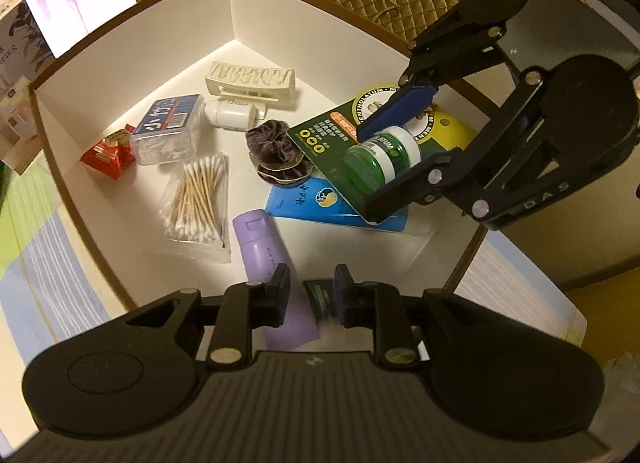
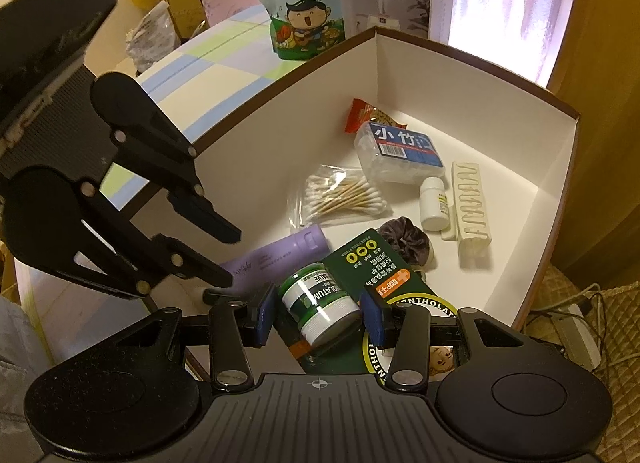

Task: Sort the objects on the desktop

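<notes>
green jar (image 2: pixel 322 309) | on card (tilted) | inside white box (image 2: pixel 460 75)

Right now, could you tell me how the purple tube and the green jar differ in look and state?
The purple tube is long, slim and pale lilac; the green jar is short, squat and green with a white label band. The tube lies loose on the floor of the white box, between the left gripper's parted fingers; the jar is clamped on its side in the right gripper. Both are inside the box.

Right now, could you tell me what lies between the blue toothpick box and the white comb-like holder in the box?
A small white bottle lies between the toothpick box and the white holder, touching the holder; the right wrist view shows it best.
</notes>
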A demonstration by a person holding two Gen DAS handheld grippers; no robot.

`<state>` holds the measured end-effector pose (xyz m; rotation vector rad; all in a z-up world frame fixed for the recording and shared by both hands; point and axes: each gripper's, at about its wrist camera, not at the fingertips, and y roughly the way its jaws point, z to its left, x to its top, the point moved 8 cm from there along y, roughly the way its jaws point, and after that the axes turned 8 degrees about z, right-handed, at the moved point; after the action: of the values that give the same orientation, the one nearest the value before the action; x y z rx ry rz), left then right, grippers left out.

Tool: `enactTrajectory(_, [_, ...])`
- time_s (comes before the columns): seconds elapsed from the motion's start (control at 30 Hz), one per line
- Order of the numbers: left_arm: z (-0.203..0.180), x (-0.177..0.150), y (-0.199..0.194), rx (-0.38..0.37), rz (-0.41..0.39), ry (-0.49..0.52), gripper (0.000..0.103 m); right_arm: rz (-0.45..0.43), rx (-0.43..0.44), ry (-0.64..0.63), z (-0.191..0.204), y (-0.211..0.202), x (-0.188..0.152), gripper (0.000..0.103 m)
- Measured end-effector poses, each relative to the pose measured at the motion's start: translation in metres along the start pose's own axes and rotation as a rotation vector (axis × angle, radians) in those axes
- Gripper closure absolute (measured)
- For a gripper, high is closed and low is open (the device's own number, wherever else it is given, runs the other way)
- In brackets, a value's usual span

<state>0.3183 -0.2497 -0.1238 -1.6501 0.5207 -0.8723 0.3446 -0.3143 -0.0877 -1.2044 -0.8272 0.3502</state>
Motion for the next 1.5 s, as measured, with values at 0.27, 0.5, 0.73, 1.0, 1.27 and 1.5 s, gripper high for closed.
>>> enactTrajectory(0.27, [0.005,-0.003,-0.008,0.018,-0.008,-0.016,0.079,0.026,-0.023,-0.024,0.000,0.004,0.001,0.055])
enactTrajectory(0.5, [0.010,-0.006,-0.008,0.042,-0.004,-0.040,0.068,0.014,-0.032,-0.042,0.006,-0.003,-0.002,0.023])
enactTrajectory(0.73, [0.012,-0.007,-0.010,0.061,-0.006,-0.056,0.060,0.031,-0.053,-0.014,0.007,-0.009,-0.011,0.022])
enactTrajectory(1.0, [0.010,-0.010,-0.015,0.094,-0.011,-0.076,0.038,0.045,-0.088,0.041,0.011,-0.021,-0.020,0.022])
enactTrajectory(1.27, [0.005,-0.009,-0.030,0.132,-0.035,-0.094,0.031,0.031,-0.110,0.087,0.017,-0.030,-0.026,0.022])
enactTrajectory(1.5, [0.005,-0.009,-0.043,0.193,-0.059,-0.114,0.024,0.004,-0.134,0.138,0.022,-0.038,-0.028,0.022])
